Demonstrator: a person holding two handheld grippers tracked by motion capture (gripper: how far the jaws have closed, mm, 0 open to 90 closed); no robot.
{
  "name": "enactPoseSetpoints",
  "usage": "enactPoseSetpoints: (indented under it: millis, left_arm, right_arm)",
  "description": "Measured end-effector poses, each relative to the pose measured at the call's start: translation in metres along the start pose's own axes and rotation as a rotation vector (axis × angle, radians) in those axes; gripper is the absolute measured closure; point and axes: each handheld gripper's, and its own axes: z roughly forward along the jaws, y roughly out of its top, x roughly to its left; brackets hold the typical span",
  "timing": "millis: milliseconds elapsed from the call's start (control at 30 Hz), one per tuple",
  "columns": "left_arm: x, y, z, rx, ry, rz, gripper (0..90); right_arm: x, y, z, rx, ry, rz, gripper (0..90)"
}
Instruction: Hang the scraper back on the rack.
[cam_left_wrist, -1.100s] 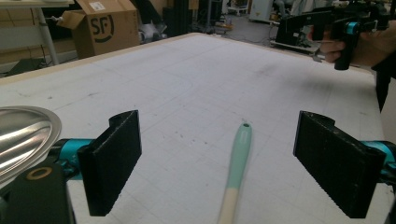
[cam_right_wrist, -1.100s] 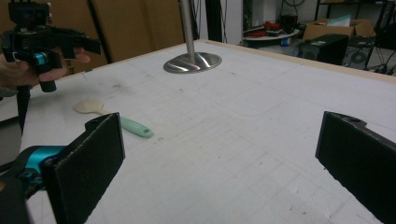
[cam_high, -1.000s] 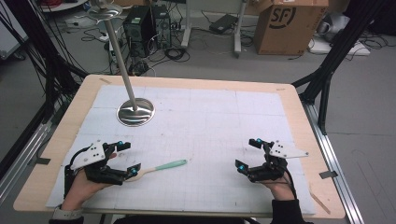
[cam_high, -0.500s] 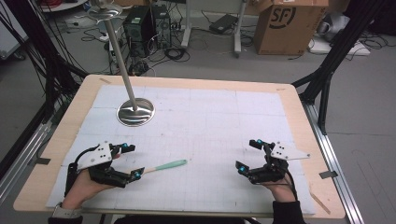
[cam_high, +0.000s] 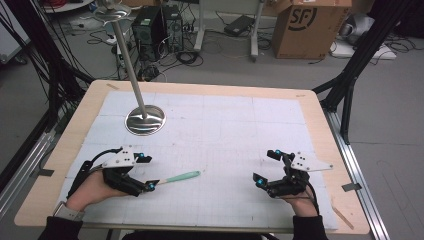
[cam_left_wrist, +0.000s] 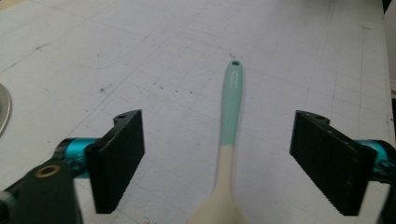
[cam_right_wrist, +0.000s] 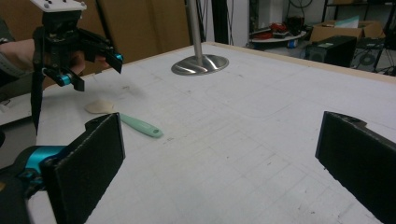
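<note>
Spatula (cam_high: 176, 177) and left gripper (cam_high: 145, 172) make the pairing that matters: the spatula lies flat on the white gridded mat (cam_high: 225, 130) near the table's front edge, left of the middle, its cream blade toward the left gripper and its mint-green handle running away toward the table's middle. In the left gripper view the spatula (cam_left_wrist: 229, 140) runs lengthwise up the gap between the two black jaws, the blade at the bottom edge of that view and the hanging hole at the far tip. The long axis therefore lines up with the gripper's own pointing direction, so the pads would meet the sides of the neck rather than its ends.

Its jaws stand wide with clear mat on either side of the neck, gripping nothing; they have just been closing a little, with the spatula between them but untouched.

By the front right corner, the right gripper (cam_high: 265, 170) hovers well apart from the spatula, its jaws spread wide and empty. Its own view sees the spatula (cam_right_wrist: 126, 119) far off, beyond the left gripper (cam_right_wrist: 95, 67). The left hand is plainly the nearer one. A steel stand's round base (cam_high: 145, 120) sits toward the back left, clear of all this.
</note>
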Motion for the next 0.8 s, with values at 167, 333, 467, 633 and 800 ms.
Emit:
enactPoseSetpoints:
  millis: [167, 333, 467, 633, 800]
  left_arm:
    - [0.004, 0.007, 0.005, 0.068, -0.019, 0.029, 21.7]
    - [0.007, 0.011, 0.009, 0.137, -0.082, 0.032, 31.0]
    - [0.010, 0.014, 0.016, 0.242, -0.107, 0.073, 31.5]
    - [0.012, 0.020, 0.021, 0.309, -0.153, 0.087, 37.2]
    - [0.011, 0.024, 0.027, 0.359, -0.164, 0.100, 41.5]
  right_arm:
    - [0.000, 0.000, 0.001, 0.008, 0.004, 0.000, 0.3]
    - [0.001, 0.001, 0.000, -0.010, -0.009, -0.014, 0.4]
    - [0.001, 0.001, 0.000, -0.008, -0.008, -0.012, 0.3]
    - [0.001, 0.000, 0.001, 0.001, 0.001, -0.014, 0.4]
    - [0.001, 0.000, 0.001, 0.004, 0.004, -0.011, 0.4]
